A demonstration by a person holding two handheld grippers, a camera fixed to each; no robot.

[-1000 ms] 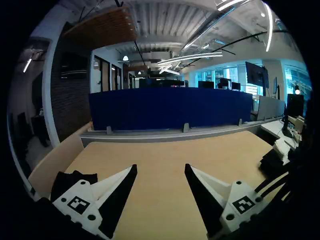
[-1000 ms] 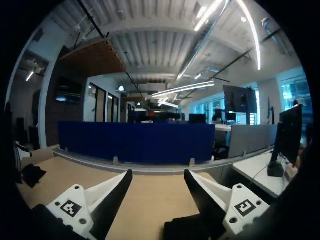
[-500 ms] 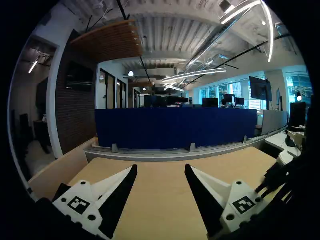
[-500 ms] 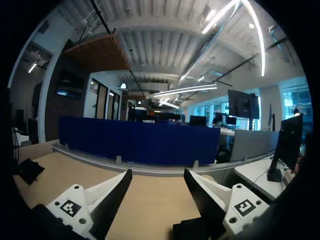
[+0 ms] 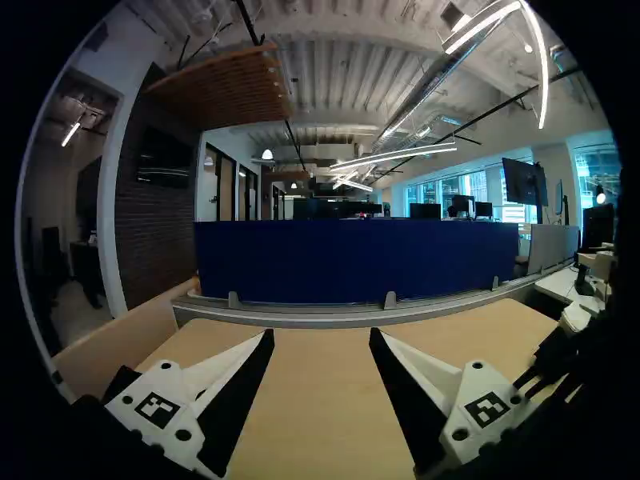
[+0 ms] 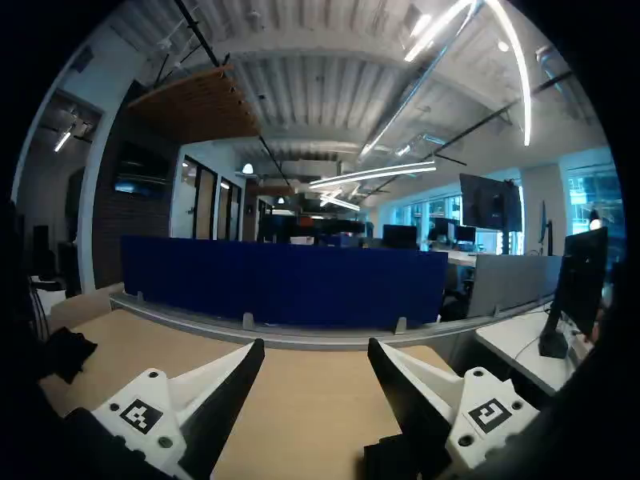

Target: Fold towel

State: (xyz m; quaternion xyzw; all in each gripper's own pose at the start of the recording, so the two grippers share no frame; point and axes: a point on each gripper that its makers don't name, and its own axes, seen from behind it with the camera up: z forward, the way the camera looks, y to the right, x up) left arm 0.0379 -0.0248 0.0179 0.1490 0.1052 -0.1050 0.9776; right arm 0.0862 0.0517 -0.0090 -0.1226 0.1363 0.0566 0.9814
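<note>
**Both grippers held open over the table, black cloth at its edges**

In the left gripper view, a scrap of black cloth (image 5: 122,377), taken to be a towel, is seen at the near left corner of the table (image 5: 320,416). It is mostly hidden behind the left finger (image 5: 216,384). The left gripper (image 5: 320,333) is held spread, with nothing but bare light wood between its fingers. Along the table's far edge a blue divider panel (image 5: 352,260) is set upright on a grey rail (image 5: 336,314). At the table's right edge a dark shape (image 5: 556,356) is seen, and what it is cannot be told.

In the right gripper view, a crumpled black towel (image 6: 68,354) is laid at the table's left edge, well apart from the fingers. The right gripper (image 6: 316,344) is likewise released, its jaws wide and nothing grasped. A dark folded cloth (image 6: 392,460) is found at the near edge, just beside the inner face of the right finger (image 6: 432,400). Whether it is touched cannot be told. Farther right, a monitor (image 6: 580,280) is stood on a neighbouring white desk (image 6: 520,340).
</note>
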